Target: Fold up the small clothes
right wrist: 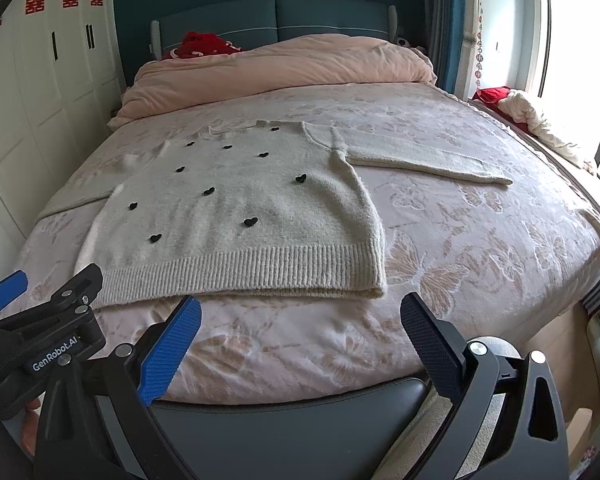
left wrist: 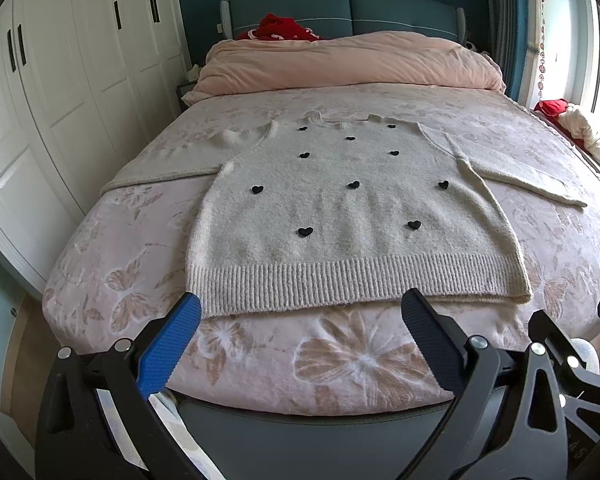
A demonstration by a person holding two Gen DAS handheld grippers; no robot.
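Basically at square one here. Sweater (left wrist: pixel 340 216) laid out flat on the bed (left wrist: pixel 100 300), front side up with the little black hearts (left wrist: pixel 305 231) showing, ribbed hem (left wrist: pixel 340 280) nearest the cameras at 6 o'clock, neckline (left wrist: pixel 340 122) away toward 12. Both sleeves spread out sideways: left sleeve (left wrist: pixel 172 164) running off to about 9 o'clock, right sleeve (right wrist: pixel 428 160) stretched toward 3 o'clock. No fold in it anywhere, so nothing of the actual folding done yet as far as can be told. Looks smoothed out nicely though, so probably prepped and ready to go.

Left tool (left wrist: pixel 300 316) hovering just short of the hem, spread wide, pinching nothing, blue pad (left wrist: pixel 172 344) at roughly 7 o'clock and dark pad (left wrist: pixel 432 340) at 5. Right tool (right wrist: pixel 300 316) same deal: wide apart, empty, sitting just off the hem near the sweater's right bottom corner (right wrist: pixel 376 284). Not touching the fabric in either view.

Still left, at a guess: both sleeves in across the chest, sides in maybe, then hem up to the neckline. So pretty much the whole job.

Other stuff around: pink duvet (left wrist: pixel 340 60) bunched up at 12 o'clock against the headboard (left wrist: pixel 340 12), something red (left wrist: pixel 280 28) up there too, white wardrobe (left wrist: pixel 60 80) off at 9–10 o'clock. More cloth (right wrist: pixel 540 120) heaped by the window at 2 o'clock, can't tell whether it's part of the pile to fold.
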